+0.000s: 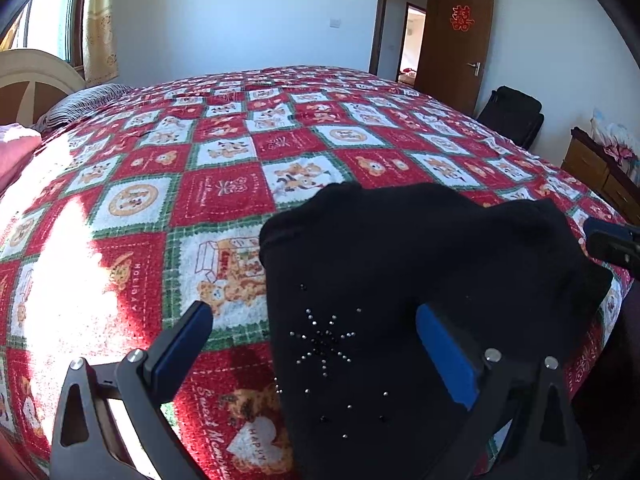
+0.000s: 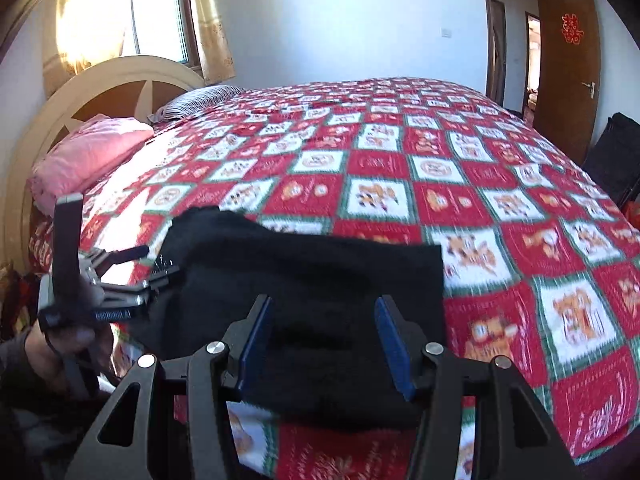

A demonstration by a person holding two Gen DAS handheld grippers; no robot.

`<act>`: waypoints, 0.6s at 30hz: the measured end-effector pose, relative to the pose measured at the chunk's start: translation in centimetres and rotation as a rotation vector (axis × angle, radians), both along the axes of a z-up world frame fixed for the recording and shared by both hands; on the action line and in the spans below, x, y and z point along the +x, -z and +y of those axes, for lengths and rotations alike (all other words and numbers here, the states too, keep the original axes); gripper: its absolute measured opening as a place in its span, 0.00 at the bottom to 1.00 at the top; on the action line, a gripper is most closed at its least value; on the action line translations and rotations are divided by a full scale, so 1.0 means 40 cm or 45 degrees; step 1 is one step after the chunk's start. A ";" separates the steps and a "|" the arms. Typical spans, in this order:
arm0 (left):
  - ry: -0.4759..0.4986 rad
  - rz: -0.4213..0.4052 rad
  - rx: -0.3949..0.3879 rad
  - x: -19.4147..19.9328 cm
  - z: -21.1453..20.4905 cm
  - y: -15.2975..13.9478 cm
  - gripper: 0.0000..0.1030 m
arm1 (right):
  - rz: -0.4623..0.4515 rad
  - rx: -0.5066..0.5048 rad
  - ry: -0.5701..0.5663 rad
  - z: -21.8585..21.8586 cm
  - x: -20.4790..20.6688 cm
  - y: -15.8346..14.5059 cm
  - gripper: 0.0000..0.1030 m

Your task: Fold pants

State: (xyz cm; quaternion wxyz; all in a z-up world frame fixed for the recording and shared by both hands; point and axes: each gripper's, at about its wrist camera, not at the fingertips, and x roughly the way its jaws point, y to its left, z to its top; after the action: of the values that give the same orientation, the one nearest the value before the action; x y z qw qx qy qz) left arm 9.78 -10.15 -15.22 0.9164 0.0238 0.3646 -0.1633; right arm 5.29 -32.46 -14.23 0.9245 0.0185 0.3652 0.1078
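Now one pair of black pants lies folded on the bed (two pillows at ten o'clock); both the left tongs and the right tongs gape, released.

Near edge of the black pants behind the right tool; motion-blurred bedspread.

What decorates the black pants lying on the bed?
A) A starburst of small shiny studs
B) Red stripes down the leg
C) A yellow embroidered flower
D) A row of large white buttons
A: in the left wrist view, the black pants carry a starburst of small shiny studs; no buttons, flower or stripes show.
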 end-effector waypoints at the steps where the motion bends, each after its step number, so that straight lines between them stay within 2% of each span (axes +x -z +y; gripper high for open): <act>1: 0.009 -0.006 0.003 -0.004 0.004 -0.004 1.00 | 0.015 -0.017 0.038 -0.003 0.014 0.006 0.53; 4: -0.015 -0.029 0.000 -0.013 0.043 -0.006 1.00 | 0.068 0.061 0.119 -0.061 0.029 0.023 0.53; 6: -0.026 0.002 -0.062 -0.009 0.080 0.008 1.00 | 0.092 0.134 0.166 -0.113 0.026 0.031 0.54; 8: -0.052 0.055 -0.134 0.001 0.111 0.031 1.00 | 0.121 0.189 0.195 -0.155 0.029 0.046 0.59; 9: -0.046 0.044 -0.163 0.000 0.117 0.032 1.00 | 0.141 0.205 0.200 -0.170 0.034 0.058 0.59; 13: -0.002 0.019 -0.175 0.001 0.094 0.030 1.00 | 0.236 0.306 0.191 -0.194 0.057 0.119 0.59; 16: 0.057 0.019 -0.172 0.002 0.072 0.031 0.99 | 0.223 0.309 0.170 -0.191 0.057 0.126 0.59; 18: 0.083 0.018 -0.173 0.004 0.058 0.030 0.96 | 0.231 0.372 0.160 -0.193 0.060 0.132 0.59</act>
State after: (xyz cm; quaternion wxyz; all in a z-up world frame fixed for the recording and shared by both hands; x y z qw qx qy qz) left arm 9.94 -7.82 -16.41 0.9076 -0.0278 0.3580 -0.2176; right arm 7.70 -40.17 -19.53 0.8802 0.1849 0.4256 0.0996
